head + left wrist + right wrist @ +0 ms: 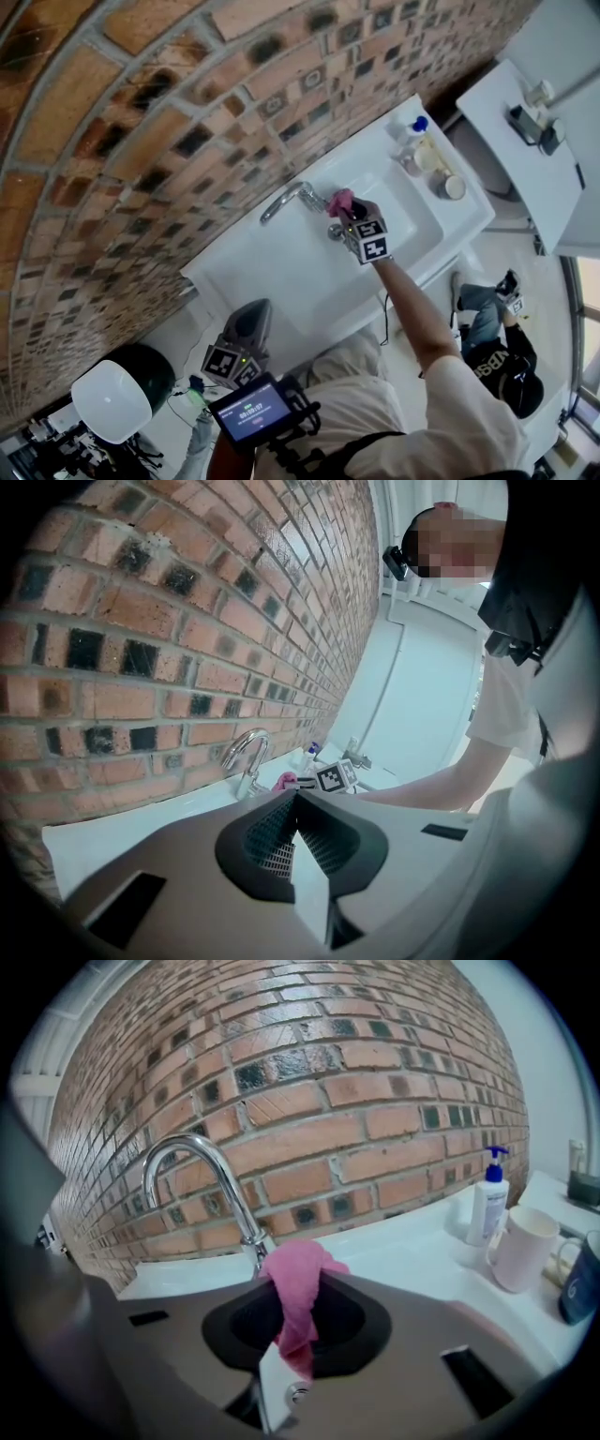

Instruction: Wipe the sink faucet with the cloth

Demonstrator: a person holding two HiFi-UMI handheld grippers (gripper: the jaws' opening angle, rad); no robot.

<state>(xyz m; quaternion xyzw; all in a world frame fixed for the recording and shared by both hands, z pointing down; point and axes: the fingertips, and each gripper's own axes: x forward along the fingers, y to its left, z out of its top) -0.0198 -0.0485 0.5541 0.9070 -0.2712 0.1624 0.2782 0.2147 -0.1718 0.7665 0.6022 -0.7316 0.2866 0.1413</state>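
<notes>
- The right gripper has its jaws clamped on a pink cloth. The cloth is bunched above the jaw tips, and a twisted tail of it hangs down between them.
- The bunch of cloth sits right at the foot of the chrome faucet and covers its lower stem. I cannot tell whether it actually presses on the metal.
- The faucet's curved spout rises up and to the left of the cloth, in front of the brick wall.
- In the head view, this gripper reaches out over the white sink, with its marker cube on top.
- The left gripper has its jaws pressed together at the tips, with nothing between them. It is held back on the near side, well apart from the faucet, with its jaws pointing towards the faucet.
- On the ledge to the right stands a white pump bottle with a blue top. A pale mug is just beside it.
- A dark blue mug is further right, and the edge of the frame cuts it off.
- The print on the bottle is too small to read.
- The right gripper's body hides the sink bowl from its own view.
</notes>
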